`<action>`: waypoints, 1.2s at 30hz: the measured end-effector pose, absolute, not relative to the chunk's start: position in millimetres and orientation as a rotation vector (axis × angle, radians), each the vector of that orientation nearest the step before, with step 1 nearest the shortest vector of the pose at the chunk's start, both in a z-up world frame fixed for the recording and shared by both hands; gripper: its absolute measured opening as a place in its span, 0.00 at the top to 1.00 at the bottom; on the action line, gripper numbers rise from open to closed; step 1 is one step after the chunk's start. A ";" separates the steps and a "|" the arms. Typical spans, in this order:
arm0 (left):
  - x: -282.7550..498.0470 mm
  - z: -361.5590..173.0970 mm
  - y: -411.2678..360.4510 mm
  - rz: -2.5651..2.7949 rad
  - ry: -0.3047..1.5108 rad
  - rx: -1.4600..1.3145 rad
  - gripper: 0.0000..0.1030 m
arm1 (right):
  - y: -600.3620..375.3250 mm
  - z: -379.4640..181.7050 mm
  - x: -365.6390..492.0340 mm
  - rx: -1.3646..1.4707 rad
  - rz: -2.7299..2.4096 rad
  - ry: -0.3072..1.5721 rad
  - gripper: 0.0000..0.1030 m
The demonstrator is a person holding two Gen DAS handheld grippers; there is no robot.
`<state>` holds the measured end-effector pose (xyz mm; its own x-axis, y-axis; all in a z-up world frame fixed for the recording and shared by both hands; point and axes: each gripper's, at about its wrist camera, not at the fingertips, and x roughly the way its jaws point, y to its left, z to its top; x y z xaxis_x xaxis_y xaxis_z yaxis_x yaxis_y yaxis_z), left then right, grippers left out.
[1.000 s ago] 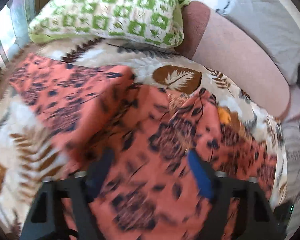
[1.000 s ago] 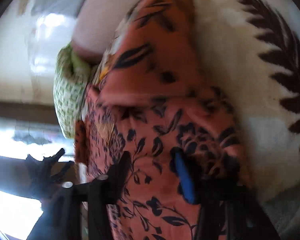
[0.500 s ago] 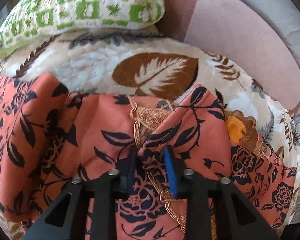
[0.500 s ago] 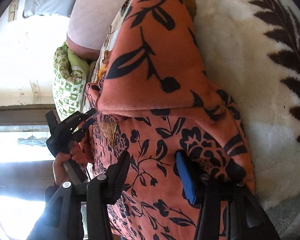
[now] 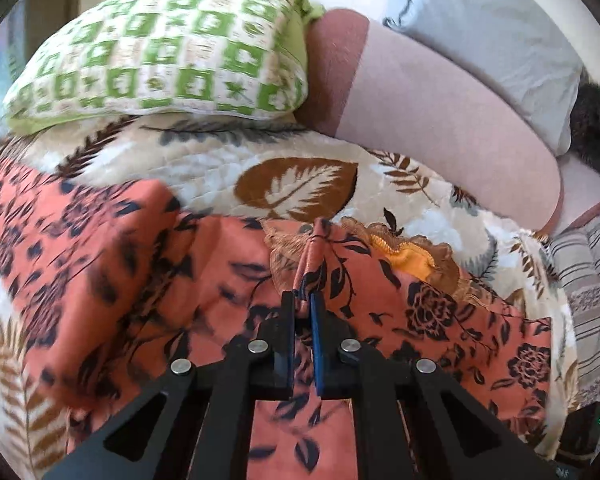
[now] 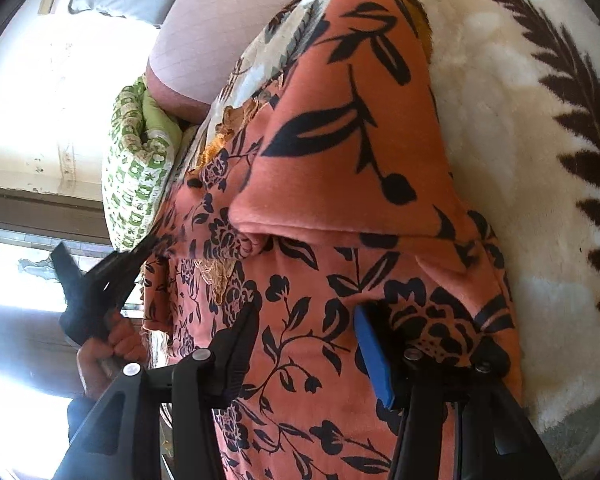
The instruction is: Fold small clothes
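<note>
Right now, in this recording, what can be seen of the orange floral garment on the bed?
The orange floral garment is soft, slightly fuzzy-looking cloth printed with dark navy leaves and roses, trimmed with tan lace at its neckline, where a yellow-orange lining shows. It lies rumpled and partly folded over itself on the leaf-patterned blanket, below the green checked pillow. The left hand-held gripper is shut on a raised pleat near the lace. The right hand-held gripper straddles another part, one flap draped over its blue-padded finger.

Matt orange floral cloth garment (image 5: 380, 292) lies on fuzzy plush blanket (image 5: 204, 168).
</note>
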<state>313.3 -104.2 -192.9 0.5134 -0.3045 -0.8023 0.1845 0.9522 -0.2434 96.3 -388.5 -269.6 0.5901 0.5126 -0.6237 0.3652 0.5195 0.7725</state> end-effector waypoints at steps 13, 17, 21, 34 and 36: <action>252.0 -217.9 -11.4 -0.007 1.003 -0.043 0.92 | -362.6 -238.6 102.3 1.053 0.391 0.896 0.46; 248.1 -206.6 15.8 -0.056 0.984 -0.131 0.67 | -379.3 -241.9 104.3 1.020 0.209 0.820 0.33; 240.6 -188.5 65.9 -0.020 0.941 -0.211 0.48 | -384.9 -271.9 111.0 1.089 0.152 0.903 0.33; 324.3 -213.7 257.1 0.346 0.938 -0.715 0.42 | -331.0 -265.6 114.7 0.872 0.314 0.923 0.32; 346.3 -219.9 263.3 0.336 0.943 -0.726 0.42 | -323.8 -263.5 115.5 0.820 0.328 0.918 0.32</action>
<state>346.3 263.3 -219.9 0.5592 -0.0437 -0.8279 -0.5578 0.7190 -0.4148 115.5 -323.8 -263.5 0.5855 0.5746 -0.5718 0.0816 0.6600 0.7468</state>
